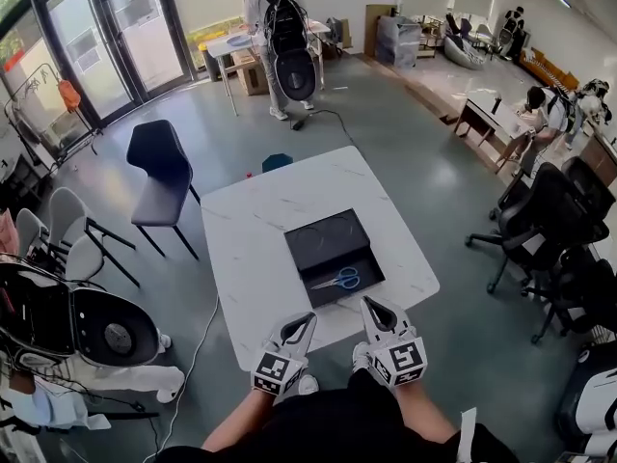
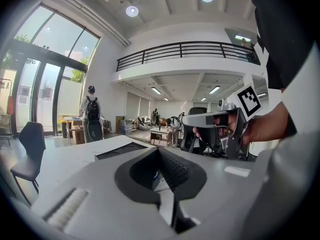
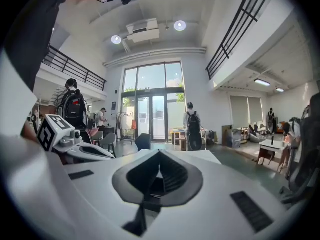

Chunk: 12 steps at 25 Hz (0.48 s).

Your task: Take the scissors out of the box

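Observation:
In the head view, scissors [image 1: 339, 280] with blue handles lie flat in the open black box [image 1: 372, 264] on the white table [image 1: 253, 258]. The box's black lid [image 1: 326, 238] rests just behind it. Both grippers hover at the table's near edge, short of the box. My left gripper [image 1: 302, 317] has its jaws together with nothing between them, and so does my right gripper [image 1: 372, 305]. The left gripper view looks over its closed tips [image 2: 158, 149] to the box [image 2: 121, 151] and the right gripper [image 2: 216, 128]. The right gripper view shows its closed tips [image 3: 159, 153].
A dark chair [image 1: 159, 176] stands left of the table and black office chairs [image 1: 551, 222] stand to the right. A white pod chair [image 1: 101, 333] and a floor cable [image 1: 188, 369] are at the near left. A person with a backpack [image 1: 281, 37] stands at a far table.

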Each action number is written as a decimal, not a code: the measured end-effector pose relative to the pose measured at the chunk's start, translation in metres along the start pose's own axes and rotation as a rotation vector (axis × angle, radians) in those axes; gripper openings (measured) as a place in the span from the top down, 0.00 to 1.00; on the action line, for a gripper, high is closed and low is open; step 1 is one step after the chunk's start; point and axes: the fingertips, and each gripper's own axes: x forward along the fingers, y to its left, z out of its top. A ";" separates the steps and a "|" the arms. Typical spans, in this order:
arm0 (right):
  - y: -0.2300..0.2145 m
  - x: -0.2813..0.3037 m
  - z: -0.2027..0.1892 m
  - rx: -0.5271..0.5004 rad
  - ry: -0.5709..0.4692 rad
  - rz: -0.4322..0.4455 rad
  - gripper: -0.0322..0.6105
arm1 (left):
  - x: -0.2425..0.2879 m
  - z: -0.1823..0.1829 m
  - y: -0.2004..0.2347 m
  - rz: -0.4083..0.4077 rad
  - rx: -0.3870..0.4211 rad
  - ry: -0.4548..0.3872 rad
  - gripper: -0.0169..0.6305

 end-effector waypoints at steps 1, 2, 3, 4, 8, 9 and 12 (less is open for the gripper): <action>-0.007 0.004 0.001 0.004 -0.003 0.013 0.94 | 0.007 0.002 0.001 0.011 -0.001 0.001 0.96; -0.014 0.008 0.001 0.005 -0.004 0.027 0.94 | 0.013 0.004 0.002 0.024 -0.004 0.000 0.96; -0.021 0.012 0.002 0.002 -0.003 0.042 0.94 | 0.020 0.006 0.003 0.036 -0.005 -0.001 0.96; -0.027 0.016 0.002 -0.004 -0.002 0.059 0.94 | 0.026 0.009 0.004 0.048 -0.004 -0.001 0.96; -0.051 0.030 -0.002 -0.053 0.009 0.130 0.94 | 0.050 0.010 0.009 0.105 -0.014 0.023 0.96; -0.057 0.033 -0.004 -0.068 0.012 0.142 0.94 | 0.055 0.010 0.010 0.118 -0.013 0.031 0.96; -0.069 0.042 -0.014 -0.093 0.031 0.178 0.94 | 0.066 0.015 0.013 0.150 0.000 0.049 0.96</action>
